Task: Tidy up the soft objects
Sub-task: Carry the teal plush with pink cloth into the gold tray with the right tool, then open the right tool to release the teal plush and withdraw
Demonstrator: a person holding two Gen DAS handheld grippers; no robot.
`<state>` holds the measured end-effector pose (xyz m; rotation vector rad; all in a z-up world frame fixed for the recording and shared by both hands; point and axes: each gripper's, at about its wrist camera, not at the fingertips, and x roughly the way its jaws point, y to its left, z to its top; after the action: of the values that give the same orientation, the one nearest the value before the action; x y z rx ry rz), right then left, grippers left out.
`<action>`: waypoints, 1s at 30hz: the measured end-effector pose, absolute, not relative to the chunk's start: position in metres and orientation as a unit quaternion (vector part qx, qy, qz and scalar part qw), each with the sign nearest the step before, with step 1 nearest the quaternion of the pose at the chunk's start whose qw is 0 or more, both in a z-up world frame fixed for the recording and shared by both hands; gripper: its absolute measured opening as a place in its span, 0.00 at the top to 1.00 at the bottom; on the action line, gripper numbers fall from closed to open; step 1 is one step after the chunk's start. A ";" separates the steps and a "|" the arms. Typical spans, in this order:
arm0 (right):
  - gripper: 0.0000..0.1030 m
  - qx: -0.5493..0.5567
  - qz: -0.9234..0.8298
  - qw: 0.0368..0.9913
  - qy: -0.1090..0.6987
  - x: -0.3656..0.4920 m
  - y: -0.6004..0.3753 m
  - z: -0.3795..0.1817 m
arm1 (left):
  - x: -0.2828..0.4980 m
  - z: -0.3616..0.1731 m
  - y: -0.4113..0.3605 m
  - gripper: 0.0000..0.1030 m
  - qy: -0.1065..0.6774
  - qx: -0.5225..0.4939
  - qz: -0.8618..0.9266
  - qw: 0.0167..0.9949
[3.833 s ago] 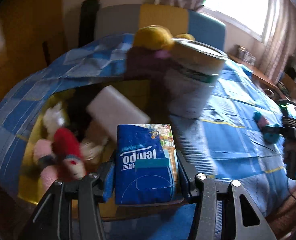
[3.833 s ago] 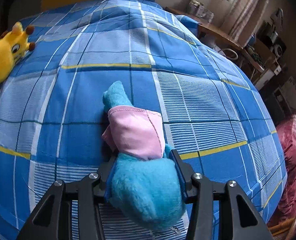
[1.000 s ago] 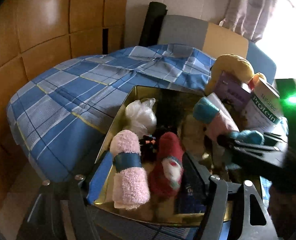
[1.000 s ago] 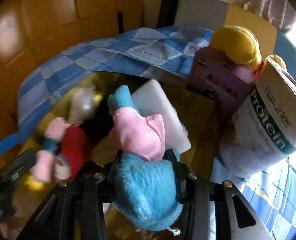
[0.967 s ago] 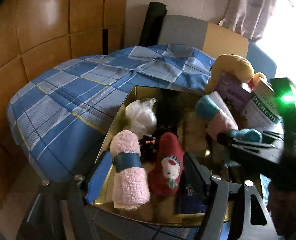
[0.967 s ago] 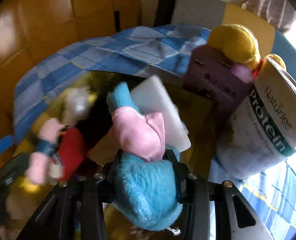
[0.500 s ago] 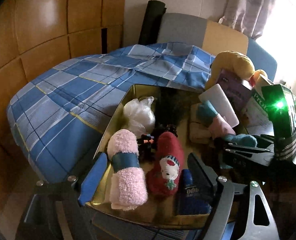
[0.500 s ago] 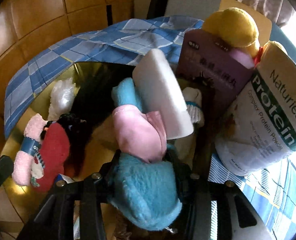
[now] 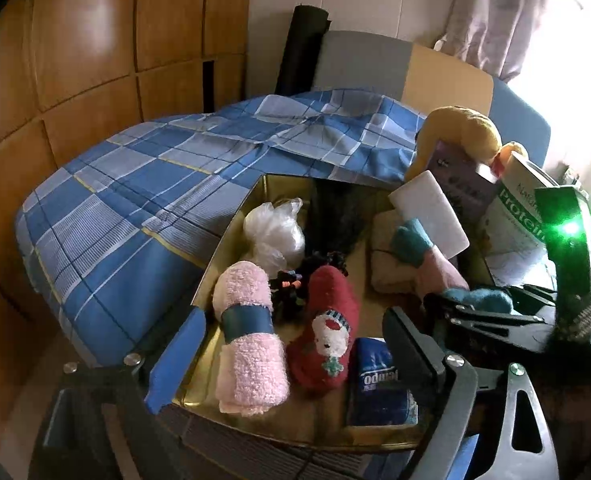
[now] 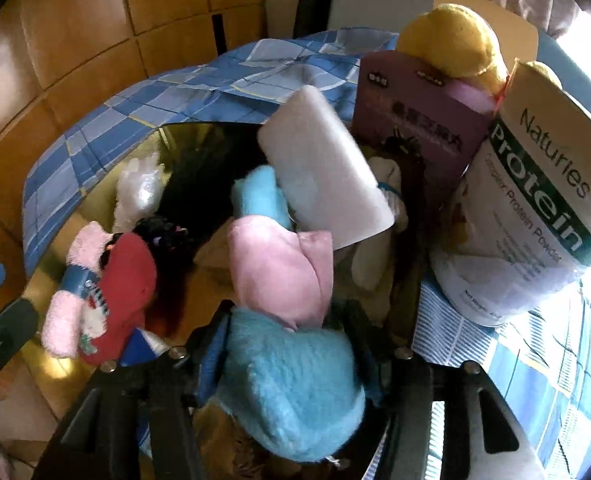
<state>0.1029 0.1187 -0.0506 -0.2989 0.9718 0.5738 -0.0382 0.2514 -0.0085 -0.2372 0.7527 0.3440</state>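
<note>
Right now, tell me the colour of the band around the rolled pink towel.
Dark blue. The band wraps the towel around its middle; the left wrist view shows it best.

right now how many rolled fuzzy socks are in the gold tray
2 in clear view: a pink rolled sock with a blue band at the gold tray's near left, and a red snowman one right beside it. Others may be buried under the pile.
</note>
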 end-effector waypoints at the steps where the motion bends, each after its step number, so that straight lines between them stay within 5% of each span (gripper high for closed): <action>1: 0.44 -0.144 0.273 0.834 0.457 0.101 0.119 -0.049 | -0.038 -0.008 0.251 0.12 0.365 -0.116 0.166 0.909; 14: 0.43 -0.155 0.273 0.843 0.436 0.087 0.115 -0.031 | -0.042 -0.008 0.252 0.09 0.363 -0.116 0.164 0.910; 18: 0.53 -0.170 0.257 0.841 0.444 0.095 0.123 -0.043 | -0.041 -0.003 0.246 0.05 0.359 -0.111 0.159 0.913; 30: 0.51 -0.090 0.249 0.881 0.393 0.059 0.081 -0.006 | -0.048 0.009 0.231 0.00 0.344 -0.094 0.156 0.921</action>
<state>0.0593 0.0814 -0.0063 -0.1880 0.8189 0.5193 -0.0484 0.2306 0.0092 -0.1936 0.7060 0.3212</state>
